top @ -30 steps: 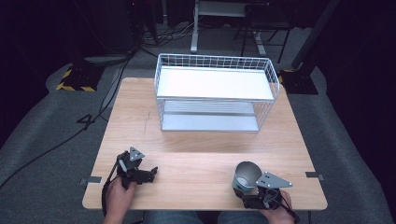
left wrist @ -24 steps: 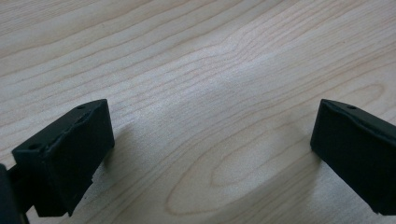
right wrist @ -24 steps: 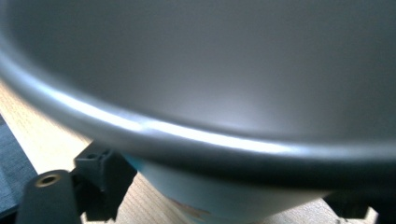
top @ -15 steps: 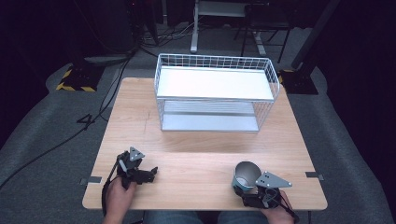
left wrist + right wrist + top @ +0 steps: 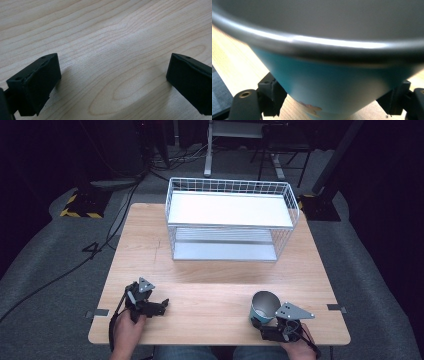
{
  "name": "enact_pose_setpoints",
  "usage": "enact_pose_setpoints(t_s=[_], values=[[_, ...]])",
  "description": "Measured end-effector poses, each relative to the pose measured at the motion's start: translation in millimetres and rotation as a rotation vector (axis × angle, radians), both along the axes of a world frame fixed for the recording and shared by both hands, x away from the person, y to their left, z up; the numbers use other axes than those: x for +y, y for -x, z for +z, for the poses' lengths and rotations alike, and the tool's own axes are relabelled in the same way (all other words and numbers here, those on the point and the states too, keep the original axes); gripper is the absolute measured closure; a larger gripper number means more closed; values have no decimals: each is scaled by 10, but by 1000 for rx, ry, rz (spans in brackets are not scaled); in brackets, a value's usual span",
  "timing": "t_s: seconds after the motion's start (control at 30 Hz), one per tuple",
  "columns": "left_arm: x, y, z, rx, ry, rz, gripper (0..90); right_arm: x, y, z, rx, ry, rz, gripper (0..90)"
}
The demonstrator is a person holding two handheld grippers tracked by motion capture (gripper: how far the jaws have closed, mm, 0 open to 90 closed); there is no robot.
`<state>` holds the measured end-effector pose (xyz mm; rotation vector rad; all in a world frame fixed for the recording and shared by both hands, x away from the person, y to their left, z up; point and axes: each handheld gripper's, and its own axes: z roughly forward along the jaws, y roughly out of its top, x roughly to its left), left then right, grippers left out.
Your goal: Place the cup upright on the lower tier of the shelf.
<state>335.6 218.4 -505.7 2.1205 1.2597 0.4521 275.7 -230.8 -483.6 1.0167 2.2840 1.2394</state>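
Blue on the outside and grey within, the cup (image 5: 264,306) stands near the front right of the wooden table (image 5: 210,270), and the right gripper (image 5: 270,330) has it clamped: in the right gripper view the 2 black jaws press against either side of the cup's lower wall (image 5: 332,90), with the rim looming large just above them. Its jaws have just been closing, and the cup is what sits between them, so the grasp looks made. The cup's base seems to be on or barely above the tabletop, though from the high view that is hard to tell, since the gripper's grey plate and the hand hide the bottom edge. The left gripper (image 5: 161,306) rests at the front left, well apart from the cup, its jaws spread wide over bare wood grain with nothing between them. The white wire rack (image 5: 231,220) stands at the far side of the table, its 2 shelves carrying nothing that can be made out. Judged from this, the pick-up is done and the rest is ahead: lifting the cup, carrying it across the table, most likely toward the rack, and setting it down there.
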Motion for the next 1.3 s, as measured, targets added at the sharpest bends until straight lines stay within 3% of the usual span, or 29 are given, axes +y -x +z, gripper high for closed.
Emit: enact_pose_setpoints(t_s=[0.57,1.3], values=[[2,8,0,1,1,-2,0,107,-274,279,-27,-11,17,224],[5,1,1,1,-2,-6,0,346,-944,434,-45,3,-23,223]])
